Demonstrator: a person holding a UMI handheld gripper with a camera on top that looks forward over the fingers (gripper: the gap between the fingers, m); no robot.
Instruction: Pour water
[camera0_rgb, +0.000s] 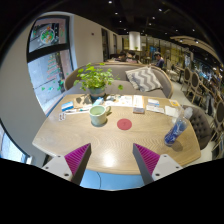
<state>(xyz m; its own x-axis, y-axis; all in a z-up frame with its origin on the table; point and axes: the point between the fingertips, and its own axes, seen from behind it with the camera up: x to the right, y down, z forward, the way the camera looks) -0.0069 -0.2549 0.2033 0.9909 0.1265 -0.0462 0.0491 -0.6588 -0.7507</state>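
Observation:
A clear plastic water bottle (177, 127) with a blue label stands on the right side of a light wooden table (100, 140). A pale green cup (98, 114) sits near the table's middle, and a red round coaster (124, 124) lies just right of it. My gripper (112, 160) hovers above the table's near edge, well short of all three. Its fingers are spread wide, the magenta pads (77, 154) facing each other, and only bare tabletop lies between them.
A leafy potted plant (97, 80) stands behind the cup. Booklets and cards (140, 103) lie along the table's far side. A sofa with a patterned cushion (143, 79) is beyond, chairs (207, 95) on the right, and a wall poster (44, 60) on the left.

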